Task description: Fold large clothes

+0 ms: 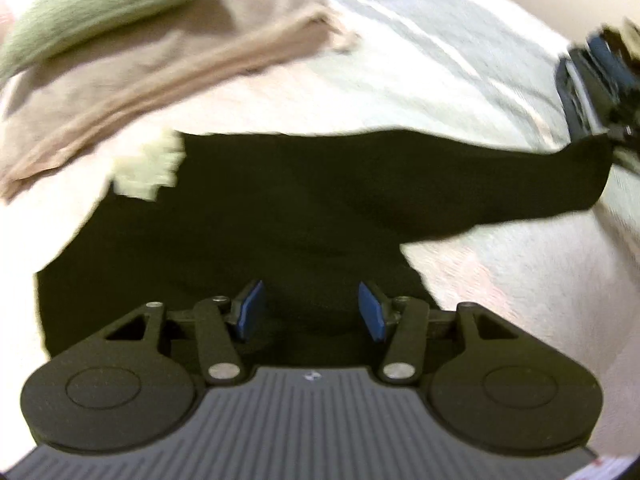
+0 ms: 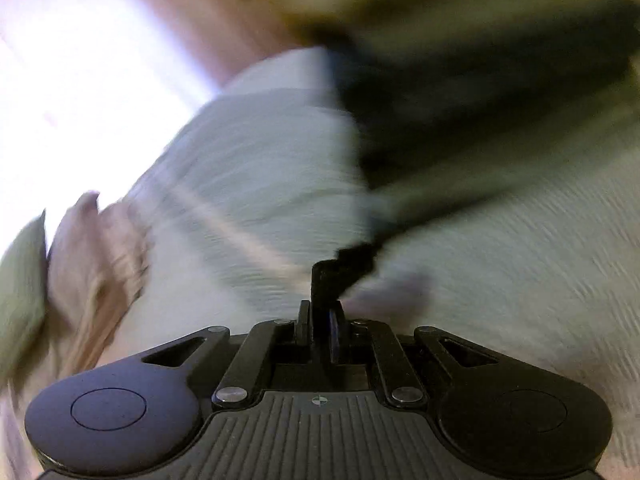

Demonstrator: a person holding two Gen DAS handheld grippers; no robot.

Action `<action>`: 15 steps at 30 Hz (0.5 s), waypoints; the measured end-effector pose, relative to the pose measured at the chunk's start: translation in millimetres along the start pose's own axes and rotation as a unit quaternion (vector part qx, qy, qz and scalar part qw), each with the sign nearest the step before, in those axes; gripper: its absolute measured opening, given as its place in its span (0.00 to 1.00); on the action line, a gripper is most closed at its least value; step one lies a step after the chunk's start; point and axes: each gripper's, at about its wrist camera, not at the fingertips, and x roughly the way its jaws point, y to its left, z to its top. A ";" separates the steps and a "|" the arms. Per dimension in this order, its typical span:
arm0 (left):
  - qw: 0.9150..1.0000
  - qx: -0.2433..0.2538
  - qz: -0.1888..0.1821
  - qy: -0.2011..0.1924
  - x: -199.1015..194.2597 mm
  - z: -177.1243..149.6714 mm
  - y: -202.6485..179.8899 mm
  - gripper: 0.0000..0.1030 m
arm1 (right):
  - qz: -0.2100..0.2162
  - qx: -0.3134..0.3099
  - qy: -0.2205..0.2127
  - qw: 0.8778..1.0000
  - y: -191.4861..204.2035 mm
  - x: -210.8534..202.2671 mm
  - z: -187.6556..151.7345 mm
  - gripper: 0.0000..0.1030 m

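Note:
A black garment (image 1: 280,216) lies spread on pale bedding (image 1: 500,280); one long part of it reaches out to the right. My left gripper (image 1: 312,314) hovers over the garment's near edge, open, its blue pads (image 1: 251,312) wide apart and pressing on nothing. The right gripper (image 1: 600,80) shows at the far right edge, at the tip of that stretched part. In the right wrist view my right gripper (image 2: 323,320) is shut on a narrow fold of the black garment (image 2: 440,120), which runs up and to the right, blurred.
A folded beige garment (image 1: 160,64) with a green one (image 1: 100,4) on top lies at the upper left of the bedding. Both appear again, the beige garment (image 2: 96,264) and the green one (image 2: 20,292), at the left. The bedding has pale blue stripes (image 1: 440,40).

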 end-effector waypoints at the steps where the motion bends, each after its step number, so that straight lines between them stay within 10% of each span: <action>1: 1.000 -0.013 0.006 -0.009 -8.7 -3.1 14.6 0.46 | 0.019 -0.030 -0.010 0.999 32.1 -3.1 1.8 0.04; 5: 0.997 -0.059 0.032 -0.038 -42.7 -21.8 77.9 0.46 | 0.152 -0.137 -0.065 0.977 177.8 -33.6 -19.6 0.04; 10: 0.990 -0.119 0.069 -0.041 -71.9 -69.3 183.3 0.47 | 0.352 -0.259 -0.053 0.898 327.5 -52.4 -136.2 0.15; 12: 0.989 -0.129 0.073 -0.026 -73.0 -90.5 218.9 0.47 | 0.340 -0.305 0.032 0.889 361.5 -28.1 -206.8 0.55; 15: 0.990 -0.124 0.063 -0.011 -72.5 -115.2 256.4 0.47 | 0.294 -0.330 0.105 0.891 367.0 -14.8 -278.3 0.60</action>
